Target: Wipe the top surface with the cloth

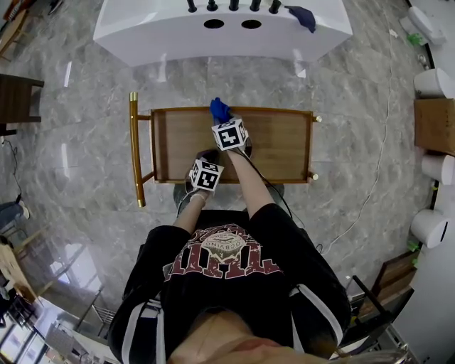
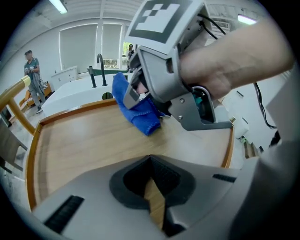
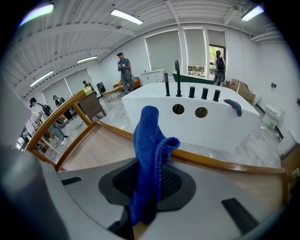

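The wooden top tray of a cart (image 1: 277,146) lies in front of me. My right gripper (image 1: 222,118) is shut on a blue cloth (image 1: 220,109) near the tray's far rim, left of middle. In the right gripper view the cloth (image 3: 149,150) stands up folded between the jaws of the right gripper (image 3: 149,180), over the far rim (image 3: 220,164). The left gripper view shows the cloth (image 2: 138,107) hanging down onto the wood (image 2: 84,136). My left gripper (image 1: 211,156) hovers over the tray's near part, just behind the right one. The left gripper (image 2: 152,164) has its jaws together with nothing in them.
A raised wooden rim runs round the tray, and a gold handle (image 1: 134,149) stands at its left end. Beyond the cart is a white counter (image 1: 142,32) with black taps and a dark cloth (image 1: 303,15). A cable (image 1: 370,192) trails on the marble floor. White rolls (image 1: 434,82) stand at right.
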